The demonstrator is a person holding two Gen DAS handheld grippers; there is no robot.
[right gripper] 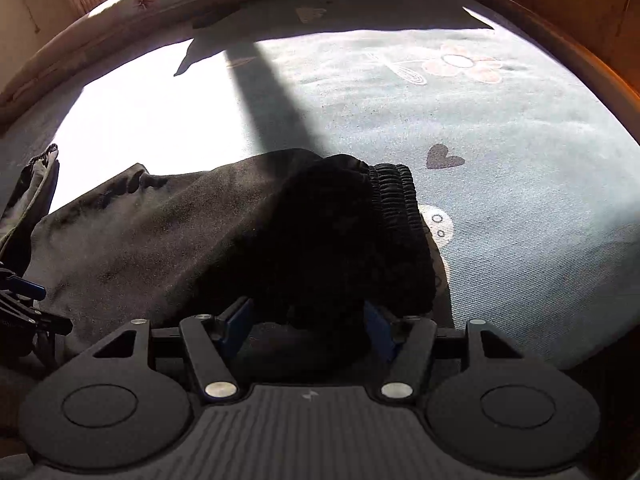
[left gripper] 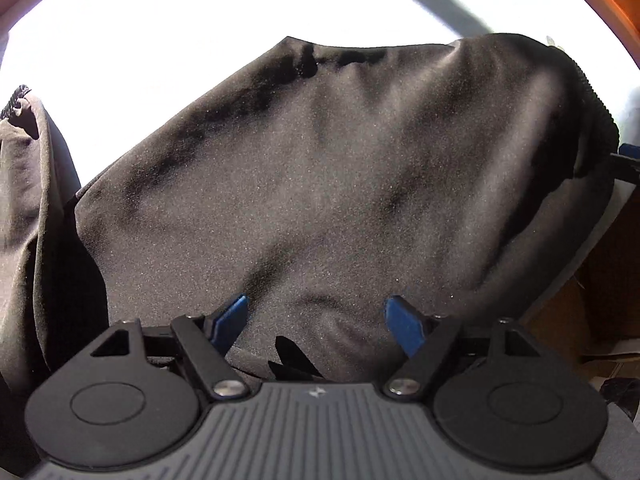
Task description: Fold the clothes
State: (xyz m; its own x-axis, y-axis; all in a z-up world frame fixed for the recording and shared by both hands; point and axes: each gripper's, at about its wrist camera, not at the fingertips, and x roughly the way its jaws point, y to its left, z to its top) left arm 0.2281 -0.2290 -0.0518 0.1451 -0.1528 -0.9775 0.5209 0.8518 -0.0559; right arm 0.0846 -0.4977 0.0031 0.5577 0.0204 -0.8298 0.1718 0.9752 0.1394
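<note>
A dark brown-black garment (left gripper: 320,160) lies spread on a pale printed bed sheet (right gripper: 520,160). Its ribbed elastic waistband (right gripper: 394,196) sits at the right end, folded over in shadow. My left gripper (left gripper: 318,316) points steeply down over the cloth, its blue pads (left gripper: 234,314) wide apart and open with flat fabric under them. My right gripper (right gripper: 308,320) stands at the waistband end, open. The bunched dark cloth lies between its fingers and hides their tips. At the left edge of the right wrist view I see the left gripper (right gripper: 24,296).
A second length of dark cloth (left gripper: 24,200) hangs or lies at the far left. The sheet has flower and heart prints and a bright sunlit patch (right gripper: 160,112). A wooden bed frame (right gripper: 560,12) curves along the right. The bed's edge (right gripper: 540,356) is near, on the right.
</note>
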